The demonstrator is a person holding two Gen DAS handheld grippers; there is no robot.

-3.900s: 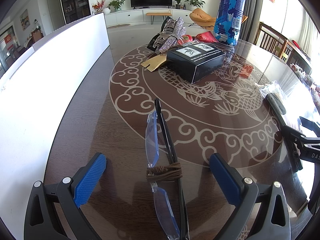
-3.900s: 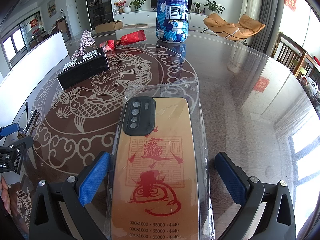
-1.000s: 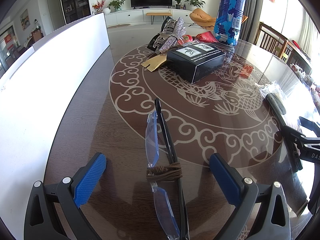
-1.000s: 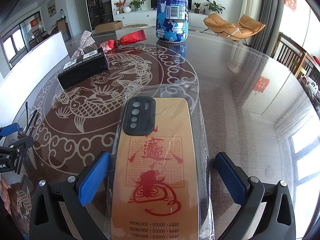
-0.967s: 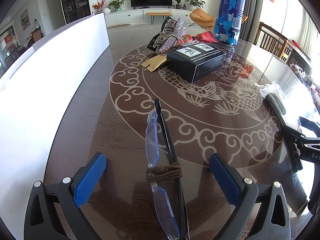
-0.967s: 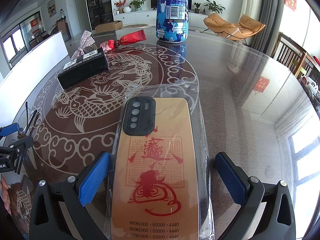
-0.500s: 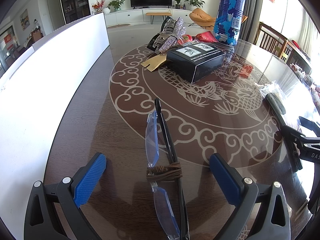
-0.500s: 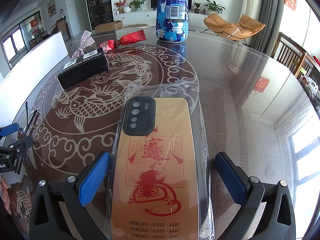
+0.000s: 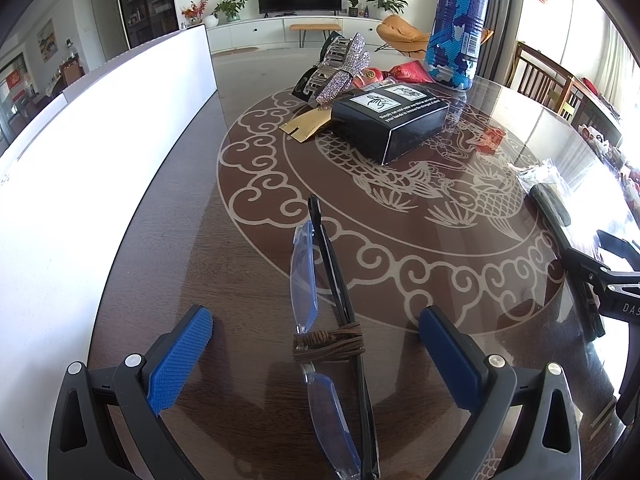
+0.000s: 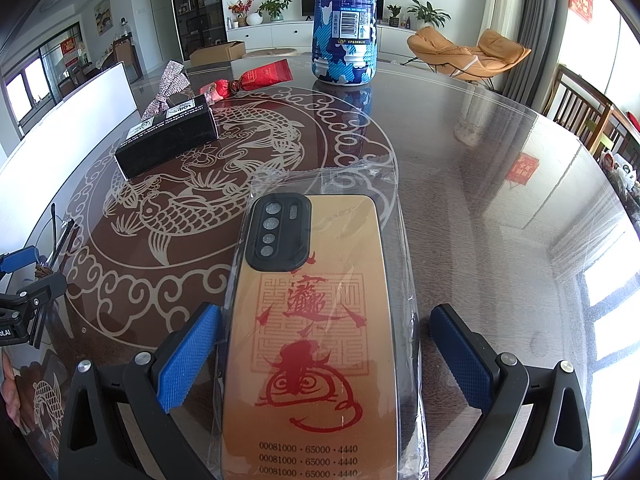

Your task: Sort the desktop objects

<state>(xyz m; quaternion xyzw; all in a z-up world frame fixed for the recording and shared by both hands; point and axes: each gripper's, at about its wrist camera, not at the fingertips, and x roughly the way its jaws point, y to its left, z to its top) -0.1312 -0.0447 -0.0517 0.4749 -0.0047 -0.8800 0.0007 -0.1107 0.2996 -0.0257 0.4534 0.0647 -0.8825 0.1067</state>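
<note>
Directly between the spread blue-padded fingers of the left gripper (image 9: 316, 346) lie folded clear-lensed glasses with thin black arms (image 9: 332, 320), bound at the middle by a wrap of brown cord (image 9: 329, 346); neither pad touches them, and a gap of dark wooden tabletop under glass (image 9: 168, 248) shows on each side. Ahead of these tongs, past the pale fish-and-cloud pattern in the table, sits a black rectangular cardboard box with white labels (image 9: 390, 120), with a glittering silver bow-shaped hair clip (image 9: 340, 68) just behind it and a tall blue camouflage-print can (image 9: 458, 24) further off to the right. A long white board (image 9: 80, 152) runs along the left. The right gripper (image 10: 326, 358) is likewise wide open, its pads on either side of a gold phone case printed with red characters, sealed in a clear plastic sleeve (image 10: 310, 340). The left pad sits just beside the sleeve's edge; whether they touch cannot be told. Far ahead stands the same can (image 10: 344, 20), and ahead to the left the black box (image 10: 168, 140) and a red foil snack packet (image 10: 268, 74).
</note>
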